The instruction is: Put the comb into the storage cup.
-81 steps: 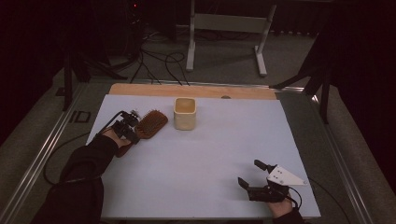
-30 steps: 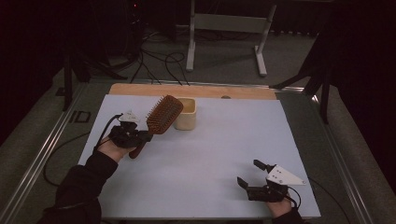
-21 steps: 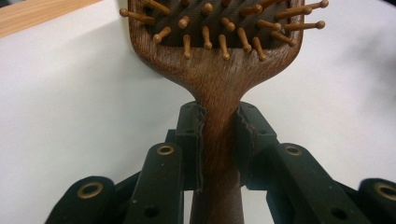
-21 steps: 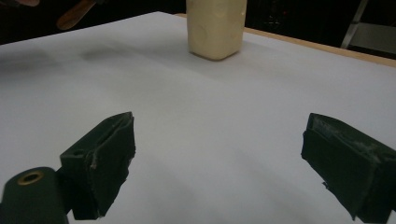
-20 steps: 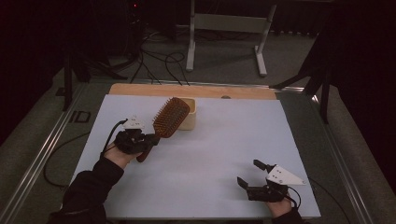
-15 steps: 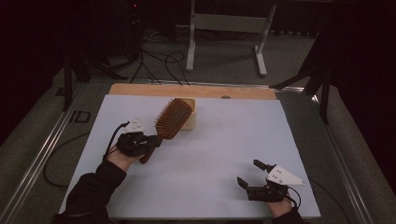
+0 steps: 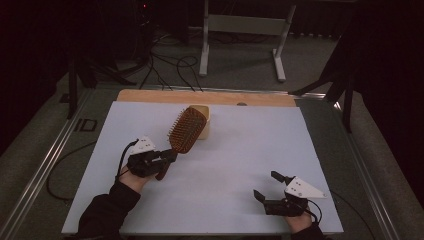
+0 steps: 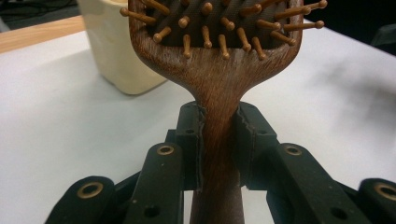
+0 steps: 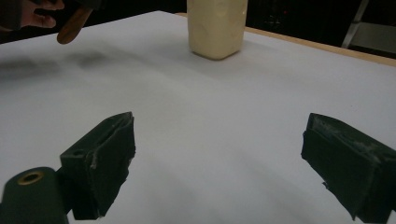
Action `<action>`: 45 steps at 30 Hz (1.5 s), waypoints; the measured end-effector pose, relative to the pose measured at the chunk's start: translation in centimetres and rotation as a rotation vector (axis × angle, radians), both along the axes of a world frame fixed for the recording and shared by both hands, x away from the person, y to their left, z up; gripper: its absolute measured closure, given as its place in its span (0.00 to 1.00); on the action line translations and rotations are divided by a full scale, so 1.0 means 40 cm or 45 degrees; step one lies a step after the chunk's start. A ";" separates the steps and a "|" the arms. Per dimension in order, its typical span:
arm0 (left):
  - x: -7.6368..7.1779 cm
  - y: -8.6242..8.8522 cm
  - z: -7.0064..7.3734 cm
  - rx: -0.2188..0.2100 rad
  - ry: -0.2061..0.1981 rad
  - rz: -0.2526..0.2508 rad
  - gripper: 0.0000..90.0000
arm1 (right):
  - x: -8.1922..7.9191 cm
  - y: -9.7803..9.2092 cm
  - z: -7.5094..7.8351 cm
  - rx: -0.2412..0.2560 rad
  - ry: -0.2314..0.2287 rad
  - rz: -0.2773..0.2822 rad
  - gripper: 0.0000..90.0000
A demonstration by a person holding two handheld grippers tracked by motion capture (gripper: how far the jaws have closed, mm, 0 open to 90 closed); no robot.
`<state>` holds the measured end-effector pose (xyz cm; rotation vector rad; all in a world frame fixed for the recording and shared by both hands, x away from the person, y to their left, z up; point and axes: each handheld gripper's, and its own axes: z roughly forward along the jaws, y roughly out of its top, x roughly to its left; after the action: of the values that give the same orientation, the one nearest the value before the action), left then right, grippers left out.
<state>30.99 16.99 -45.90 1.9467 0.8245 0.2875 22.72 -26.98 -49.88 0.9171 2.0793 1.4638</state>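
Lifted from the table beside the cream cup seconds ago, the wooden hairbrush now rides in the air, carried rightward and toward the person's side by the left gripper. Its head tilts up and away, overlapping the cup in the high view, pins facing the camera.

The left gripper view shows both black jaws pressed flat against the narrow neck of the handle, just below where the head flares, with the handle's tail running down between them. The cup stands behind and to the left of the brush head.

At the near right of the white table, the right gripper rests low in the person's hand, its jaws spread wide and holding nothing, well apart from the brush.

The brush looks rigid and fairly light, though head-heavy, so a grip at the neck should keep it from swinging. The smooth, polished wood may slip or twist between the pads if the squeeze loosens. The thin pins appear the fragile part, best kept clear of any clamp or hard knock against the cup rim.
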 end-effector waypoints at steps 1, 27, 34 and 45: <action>-0.005 -0.003 -0.002 0.001 -0.004 0.010 0.82 | 0.000 0.001 0.000 0.000 0.001 0.000 0.11; -0.054 0.029 -0.057 -0.041 -0.063 0.072 0.82 | -0.006 0.011 0.015 -0.036 -0.010 -0.027 0.11; -0.055 0.024 -0.056 -0.036 -0.077 0.056 0.82 | -0.006 0.018 0.044 -0.025 -0.002 -0.052 0.11; -0.055 0.027 -0.052 -0.043 -0.082 0.053 0.82 | 0.001 0.032 0.122 -0.004 0.010 -0.063 0.11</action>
<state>28.80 18.07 -47.99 1.8805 0.8236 0.3570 22.78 -25.71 -44.98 0.9674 2.0495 1.4334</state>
